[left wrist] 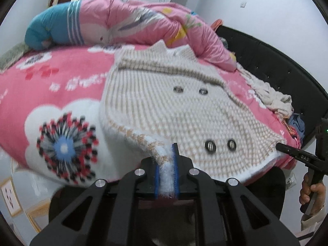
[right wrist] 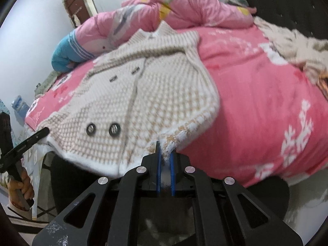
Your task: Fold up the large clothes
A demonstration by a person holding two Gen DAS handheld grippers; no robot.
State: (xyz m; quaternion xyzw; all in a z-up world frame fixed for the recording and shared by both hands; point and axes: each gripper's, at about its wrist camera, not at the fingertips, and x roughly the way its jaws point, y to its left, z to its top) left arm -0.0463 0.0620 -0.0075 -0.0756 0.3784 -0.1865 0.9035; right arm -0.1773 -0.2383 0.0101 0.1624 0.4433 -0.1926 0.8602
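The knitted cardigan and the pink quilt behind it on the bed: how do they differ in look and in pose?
The knitted cardigan is cream and beige with dark buttons; the pink quilt is glossy, with printed pictures and a blue end. The cardigan lies spread fairly flat, its hem corners clamped by the left gripper and right gripper; the quilt is bunched in a heap, untouched. Both rest on the bed's pink blanket.

Bed covered by a pink blanket (left wrist: 61, 75) printed with white clouds and a dark-petalled flower; a black padded headboard (left wrist: 272, 61) bounds its far right side. Lying directly on the blanket: a cream-and-tan knitted cardigan (left wrist: 164, 106) spread flat, buttons up, its hem at the near edge; a rolled pink quilt (left wrist: 131, 22) with a blue end along the far side; a crumpled beige cloth (left wrist: 272, 96) beside the headboard.
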